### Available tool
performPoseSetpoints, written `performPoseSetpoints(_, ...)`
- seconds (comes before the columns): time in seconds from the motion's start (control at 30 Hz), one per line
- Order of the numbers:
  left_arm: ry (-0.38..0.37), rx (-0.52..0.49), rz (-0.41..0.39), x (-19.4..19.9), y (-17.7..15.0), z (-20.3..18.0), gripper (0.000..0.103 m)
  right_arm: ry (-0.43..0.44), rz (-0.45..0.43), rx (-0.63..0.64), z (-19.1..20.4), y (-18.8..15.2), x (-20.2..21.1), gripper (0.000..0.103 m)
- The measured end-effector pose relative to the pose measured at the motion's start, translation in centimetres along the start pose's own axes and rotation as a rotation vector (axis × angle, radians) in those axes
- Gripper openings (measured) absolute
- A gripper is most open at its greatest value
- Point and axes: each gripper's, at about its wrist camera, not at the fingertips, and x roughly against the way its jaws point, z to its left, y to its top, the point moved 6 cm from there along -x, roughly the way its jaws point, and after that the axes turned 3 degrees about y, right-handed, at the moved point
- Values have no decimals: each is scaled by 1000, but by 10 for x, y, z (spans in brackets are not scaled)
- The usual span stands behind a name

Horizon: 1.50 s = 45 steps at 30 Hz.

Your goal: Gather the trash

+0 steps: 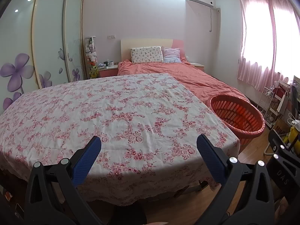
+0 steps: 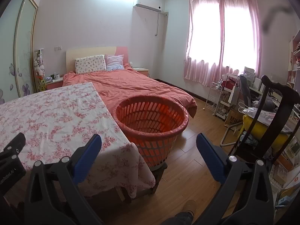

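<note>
A round orange slatted basket (image 2: 151, 116) lined with a thin red bag stands on a low stool at the table's right corner; it also shows in the left wrist view (image 1: 238, 116). I see no trash on the table with the pink floral cloth (image 1: 112, 108). My left gripper (image 1: 149, 144) is open and empty above the table's near edge. My right gripper (image 2: 149, 144) is open and empty, held over the floor in front of the basket and right of the table corner (image 2: 56, 116). The right gripper's body shows at the right edge of the left wrist view.
A bed with a coral cover (image 2: 135, 86) lies behind the table and basket. A dark wooden chair (image 2: 271, 116) and a cluttered desk and white rack (image 2: 221, 101) stand at the right. A sliding wardrobe (image 1: 46, 43) is at the left. The floor (image 2: 189, 168) is wood.
</note>
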Motion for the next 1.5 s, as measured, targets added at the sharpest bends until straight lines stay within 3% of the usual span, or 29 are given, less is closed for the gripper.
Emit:
performPoseSetpoints(0.5, 30, 10, 43, -7, -7, 6, 100, 1, 42, 11, 3, -8, -11, 99)
performPoseSetpoints(0.77, 45, 23, 50, -8, -8, 10, 100, 49, 49, 6, 9, -9, -11, 99)
performPoseSetpoints(1.5, 45, 25, 13, -1, -2, 12, 100, 60, 53, -13, 7, -9, -11, 99)
